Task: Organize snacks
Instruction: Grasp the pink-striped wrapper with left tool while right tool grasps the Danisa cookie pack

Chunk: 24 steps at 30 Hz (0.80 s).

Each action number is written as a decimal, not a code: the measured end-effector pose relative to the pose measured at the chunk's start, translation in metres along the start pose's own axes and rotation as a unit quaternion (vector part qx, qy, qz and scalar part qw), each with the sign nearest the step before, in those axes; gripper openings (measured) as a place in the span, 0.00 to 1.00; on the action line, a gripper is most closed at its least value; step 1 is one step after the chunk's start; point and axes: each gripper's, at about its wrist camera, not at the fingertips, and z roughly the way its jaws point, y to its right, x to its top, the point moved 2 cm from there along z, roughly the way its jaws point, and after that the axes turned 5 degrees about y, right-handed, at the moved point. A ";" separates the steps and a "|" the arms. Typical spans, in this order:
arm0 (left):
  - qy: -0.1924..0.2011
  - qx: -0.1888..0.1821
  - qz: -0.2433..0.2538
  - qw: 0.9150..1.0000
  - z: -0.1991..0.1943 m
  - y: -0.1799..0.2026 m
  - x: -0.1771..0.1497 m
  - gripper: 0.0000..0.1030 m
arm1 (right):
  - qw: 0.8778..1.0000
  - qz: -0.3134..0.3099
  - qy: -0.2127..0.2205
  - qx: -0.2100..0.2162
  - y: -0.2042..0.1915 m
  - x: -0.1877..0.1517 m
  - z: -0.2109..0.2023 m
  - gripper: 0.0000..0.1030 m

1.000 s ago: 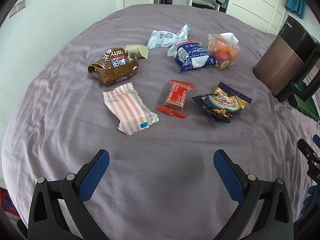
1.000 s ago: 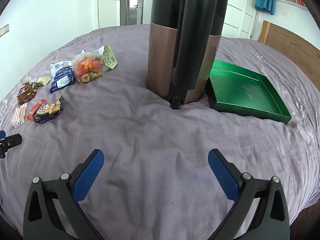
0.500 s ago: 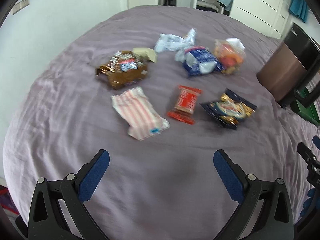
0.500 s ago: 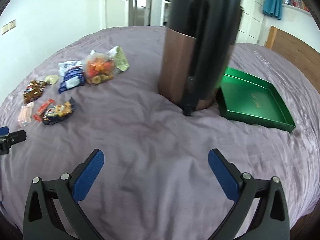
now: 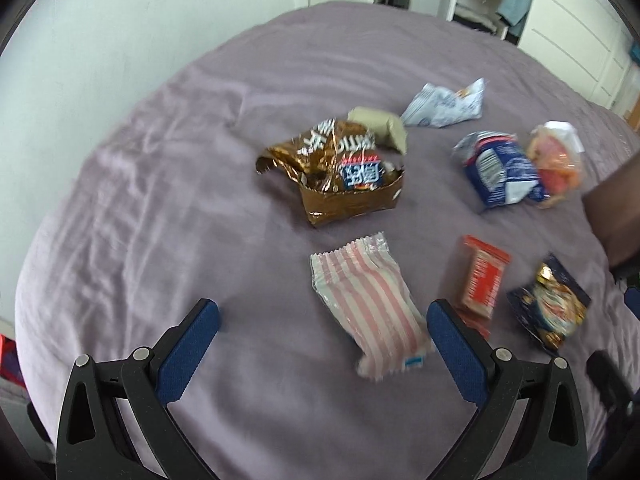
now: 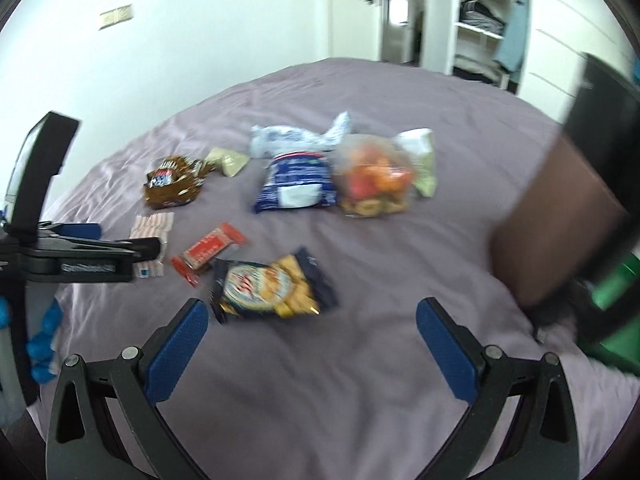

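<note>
Several snack packs lie on a purple bedspread (image 5: 160,240). In the left wrist view my left gripper (image 5: 322,342) is open just short of a pink-striped packet (image 5: 368,304), which lies toward its right finger. A brown foil bag (image 5: 340,172) sits beyond; a red bar (image 5: 482,280) and a dark blue cracker pack (image 5: 550,306) lie to the right. In the right wrist view my right gripper (image 6: 312,344) is open, with the cracker pack (image 6: 268,286) just ahead of its left finger. The left gripper (image 6: 80,254) shows at that view's left edge.
A blue-white bag (image 6: 296,186), a clear bag of orange snacks (image 6: 374,182), a pale blue wrapper (image 6: 296,140) and a small beige pack (image 6: 228,160) lie farther back. A tall brown-and-black bin (image 6: 560,220) stands on the right with a green tray (image 6: 616,308) behind it.
Both grippers have swung left and moved toward the snacks. The left one has closed in on the striped packet; the right view turned from the bin to the snack pile.
</note>
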 end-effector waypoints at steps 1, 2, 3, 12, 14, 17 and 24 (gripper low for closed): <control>-0.003 0.007 -0.003 1.000 0.007 0.000 0.001 0.99 | 1.000 -0.003 -0.005 0.007 -0.001 0.000 0.007 1.00; -0.005 0.010 -0.005 1.000 0.011 0.001 0.002 0.99 | 1.000 -0.005 -0.009 0.014 -0.002 0.001 0.013 1.00; -0.009 0.016 -0.006 1.000 0.015 0.002 0.002 0.99 | 1.000 -0.005 -0.012 0.021 -0.003 0.002 0.019 1.00; -0.035 0.034 -0.011 0.999 0.034 0.005 -0.002 0.99 | 0.998 0.003 -0.030 0.058 -0.004 -0.004 0.049 1.00; -0.045 0.036 -0.006 0.998 0.035 0.007 0.000 0.99 | 0.998 -0.002 -0.034 0.059 -0.005 -0.005 0.054 1.00; -0.041 0.040 -0.012 0.998 0.037 0.009 0.004 0.98 | 0.998 -0.008 -0.037 0.056 -0.006 -0.006 0.055 0.83; -0.020 0.047 0.004 0.999 0.027 0.018 0.009 0.75 | 0.998 -0.019 -0.039 0.052 -0.002 -0.004 0.054 0.29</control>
